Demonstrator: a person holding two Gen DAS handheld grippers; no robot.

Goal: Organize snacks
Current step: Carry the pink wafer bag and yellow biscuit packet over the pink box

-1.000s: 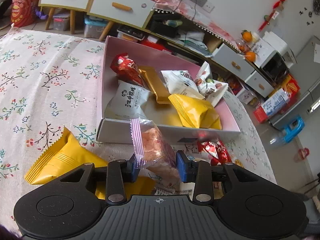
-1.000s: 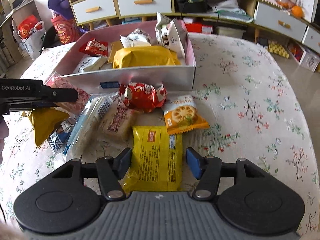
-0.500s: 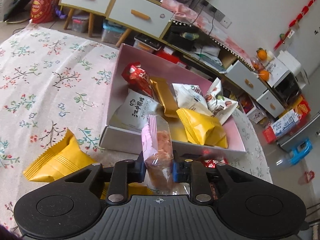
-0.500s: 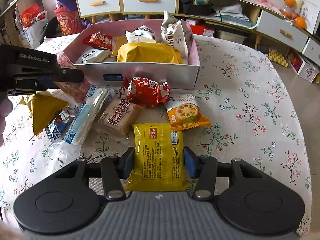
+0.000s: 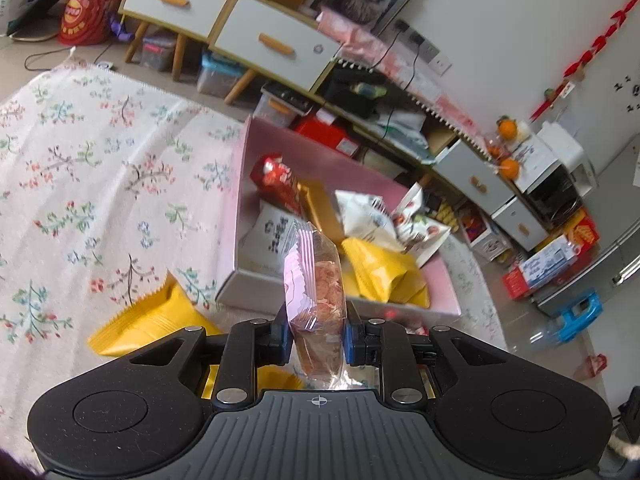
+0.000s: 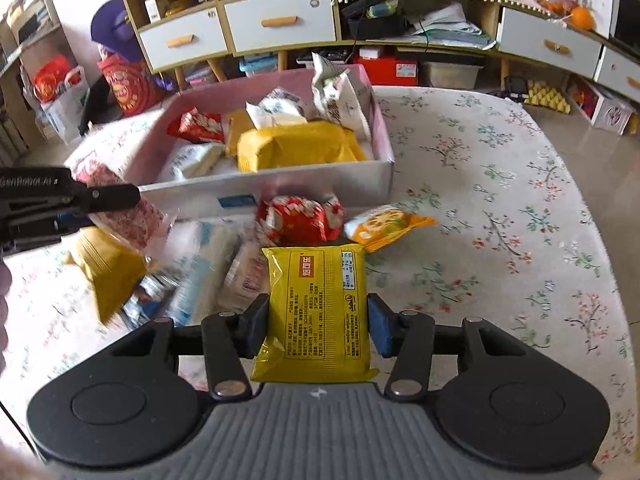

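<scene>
The clear pack point(image 5: 316, 280) of pinkish snack stands on end in the left gripper point(image 5: 316, 338), its long axis running up and away from the pads, which press on its lower part from both sides — pinched, and lifted off the cloth. Straight ahead of it, along that same axis, lies the pink box point(image 5: 240, 184); its near wall sits just beyond the pack's top, so the move, as I judge it, is forward and over that wall, then let go. In the right view the left gripper point(image 6: 92, 200) hangs just short of the box's near left corner point(image 6: 168, 188), pack point(image 6: 128, 216) jutting below it.

The yellow pack point(image 6: 316, 312) lies between the pads of the right gripper point(image 6: 316, 326), long axis pointing toward the box too. The left pad touches its edge; the right pad seems a hair apart, so I cannot tell whether the grip is closed on it or only framing it. The left gripper is the nearer to the box.

Loose on the flowered cloth point(image 6: 480, 200) in front of the box: a red pack point(image 6: 296, 220), an orange pack point(image 6: 384, 222), a gold pack point(image 5: 148, 320), and a blurred heap.
</scene>
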